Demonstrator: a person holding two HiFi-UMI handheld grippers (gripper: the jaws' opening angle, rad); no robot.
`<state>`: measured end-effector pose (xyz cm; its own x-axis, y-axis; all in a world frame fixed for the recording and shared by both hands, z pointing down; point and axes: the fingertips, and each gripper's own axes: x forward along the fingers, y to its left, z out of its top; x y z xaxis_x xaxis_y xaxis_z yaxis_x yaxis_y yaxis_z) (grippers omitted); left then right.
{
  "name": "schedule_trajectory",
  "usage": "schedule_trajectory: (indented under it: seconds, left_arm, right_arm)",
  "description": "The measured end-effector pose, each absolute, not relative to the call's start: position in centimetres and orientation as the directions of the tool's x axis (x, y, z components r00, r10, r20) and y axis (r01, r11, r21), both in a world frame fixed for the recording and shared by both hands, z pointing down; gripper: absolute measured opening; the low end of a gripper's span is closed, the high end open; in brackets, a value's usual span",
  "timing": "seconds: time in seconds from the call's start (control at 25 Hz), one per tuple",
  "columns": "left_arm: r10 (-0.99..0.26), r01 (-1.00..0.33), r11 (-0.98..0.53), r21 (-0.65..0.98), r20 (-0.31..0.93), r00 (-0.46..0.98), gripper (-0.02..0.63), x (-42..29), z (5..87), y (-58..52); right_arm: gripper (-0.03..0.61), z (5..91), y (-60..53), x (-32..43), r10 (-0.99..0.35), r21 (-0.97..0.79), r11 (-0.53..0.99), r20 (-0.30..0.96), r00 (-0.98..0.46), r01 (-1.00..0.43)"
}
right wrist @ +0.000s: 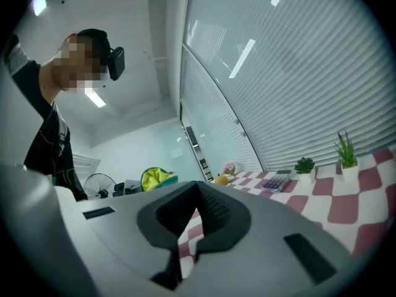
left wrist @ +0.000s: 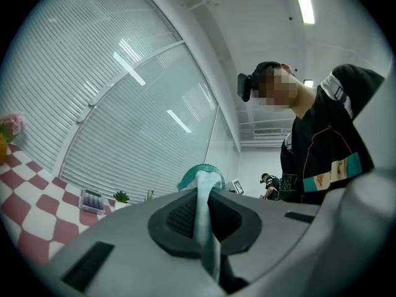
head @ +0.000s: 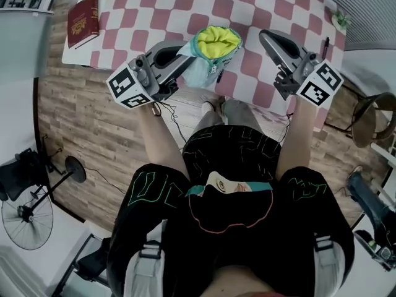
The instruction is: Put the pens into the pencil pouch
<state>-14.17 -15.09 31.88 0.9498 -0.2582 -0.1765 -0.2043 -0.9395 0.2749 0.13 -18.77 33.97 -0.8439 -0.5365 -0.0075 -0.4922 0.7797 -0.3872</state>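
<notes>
Head view: a checkered worktop point(head: 260, 5) carries a teal pencil pouch point(head: 215, 47) standing open near its front edge, yellow lining showing. The left gripper point(head: 185, 53) reaches in from the left and meets the pouch's side. The right gripper point(head: 267, 37) hovers over the worktop to the pouch's right, apart from it. A dark pen point(head: 325, 47) lies near the worktop's right edge, and a red book point(head: 83, 20) lies at the far left corner.

Left gripper view: the fingers point(left wrist: 179, 215) are clamped on a fold of the pouch's teal fabric point(left wrist: 202, 184), which rises between them. A calculator point(left wrist: 91, 201) sits further off on the checks.

Right gripper view: the fingers point(right wrist: 213, 209) meet at their tips with nothing between them. The pouch point(right wrist: 158, 178) shows beyond on the left, a calculator point(right wrist: 275, 181) on the right.
</notes>
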Motion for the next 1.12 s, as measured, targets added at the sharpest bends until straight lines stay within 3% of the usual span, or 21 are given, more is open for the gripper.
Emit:
schedule_trajectory:
  seconds: [0.52, 0.88, 1.0, 1.12]
  left_arm:
    - [-0.308, -0.212, -0.915, 0.344, -0.255, 0.917, 0.000, -20.4, 35.0, -12.4]
    - [-0.312, -0.190, -0.908, 0.374, -0.298, 0.902, 0.000, -22.4, 36.9, -10.5]
    - [-0.322, -0.193, -0.903, 0.384, -0.306, 0.896, 0.000, -23.2, 37.6, -9.8]
    - [-0.331, -0.193, -0.899, 0.392, -0.321, 0.887, 0.000, -23.8, 38.2, -8.5]
  right_arm:
    - [0.003, 43.1, -20.2, -4.6, -0.625, -0.393, 0.478, 0.477, -0.618, -0.786]
    - [0.009, 48.6, -20.3, -5.9, -0.583, -0.279, 0.381, 0.667, -0.463, -0.881]
    - [0.108, 50.6, -19.7, -6.6, -0.523, -0.303, 0.375, 0.711, -0.470, -0.876]
    - [0.114, 51.9, -19.0, -7.0, -0.496, -0.337, 0.337, 0.730, -0.470, -0.879]
